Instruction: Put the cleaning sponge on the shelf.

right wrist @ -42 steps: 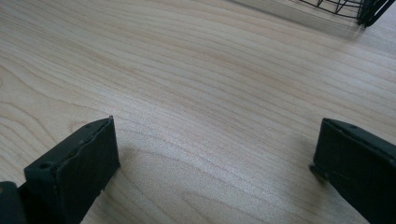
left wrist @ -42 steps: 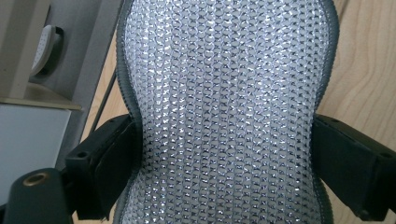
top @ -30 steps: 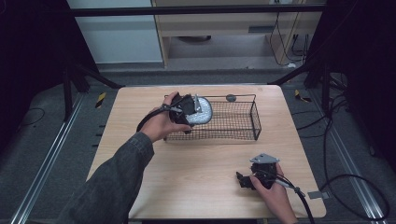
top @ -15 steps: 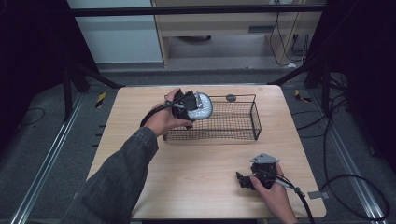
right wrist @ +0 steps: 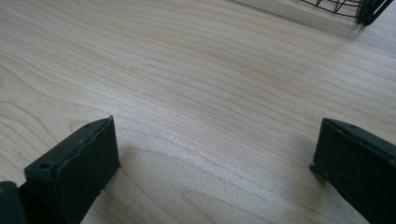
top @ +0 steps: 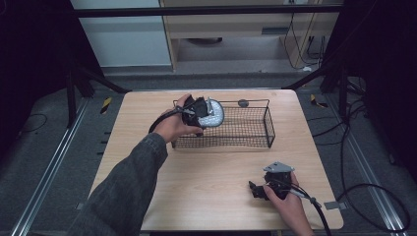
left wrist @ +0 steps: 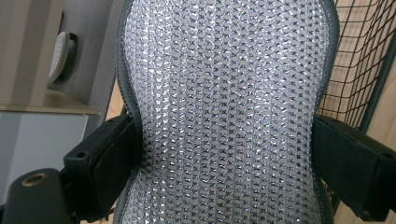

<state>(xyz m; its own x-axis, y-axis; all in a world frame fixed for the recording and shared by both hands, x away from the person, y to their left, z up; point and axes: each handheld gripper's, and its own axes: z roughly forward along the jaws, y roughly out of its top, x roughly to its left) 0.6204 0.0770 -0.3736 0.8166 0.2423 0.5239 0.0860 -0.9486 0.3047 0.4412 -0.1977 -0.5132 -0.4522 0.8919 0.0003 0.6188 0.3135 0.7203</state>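
The left gripper (top: 199,112) holds a shiny silver pad (left wrist: 224,116) tight between its fingers, over the left end of the basket (top: 246,140). I think it goes in next: lower, then let go. The right gripper (top: 268,189) rests on the desk (top: 206,187), near right, fingers wide, holding nothing.

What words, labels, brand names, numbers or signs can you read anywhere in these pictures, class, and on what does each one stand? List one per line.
None can be read.
The silver sequinned pad with a grey rim, clamped in the left gripper over the black wire basket, bears only its glittering pattern.
The light wooden table shows only grain.
The right gripper and its grey three-cornered plate show no marking.
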